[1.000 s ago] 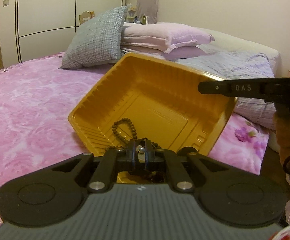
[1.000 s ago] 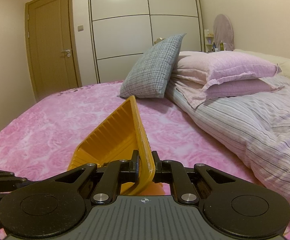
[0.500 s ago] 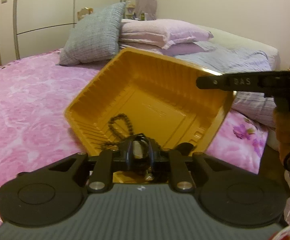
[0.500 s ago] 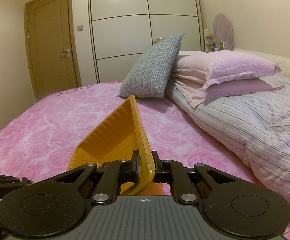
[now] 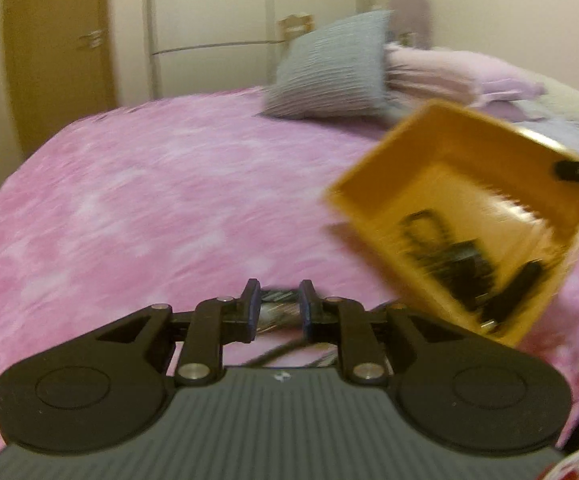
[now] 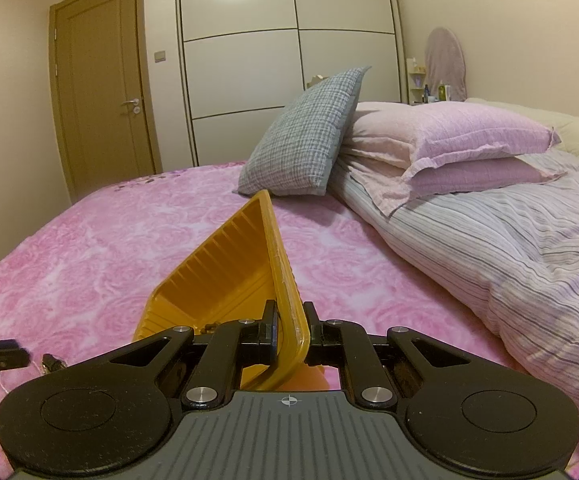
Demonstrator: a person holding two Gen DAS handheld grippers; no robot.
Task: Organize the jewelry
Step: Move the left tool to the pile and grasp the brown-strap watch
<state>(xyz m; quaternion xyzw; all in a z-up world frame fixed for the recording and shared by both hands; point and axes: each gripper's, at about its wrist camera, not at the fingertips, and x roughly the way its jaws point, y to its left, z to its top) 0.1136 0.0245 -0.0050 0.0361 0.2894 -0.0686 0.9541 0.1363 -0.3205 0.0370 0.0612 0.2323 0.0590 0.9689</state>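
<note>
Yellow plastic tray (image 6: 225, 280) tilts above the pink bed (image 6: 89, 248), its rim clenched between the pads of the right hand-held gripper (image 6: 289, 332). Dark beaded jewelry (image 5: 445, 256) lies blurred in the tray's low corner. Beside the tray, the left hand-held gripper (image 5: 277, 308) is parting its jaws over the bedspread, gripping nothing I can make out.

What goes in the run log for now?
right gripper: shut on tray rim | left gripper: open, empty | beads: in tray
</note>
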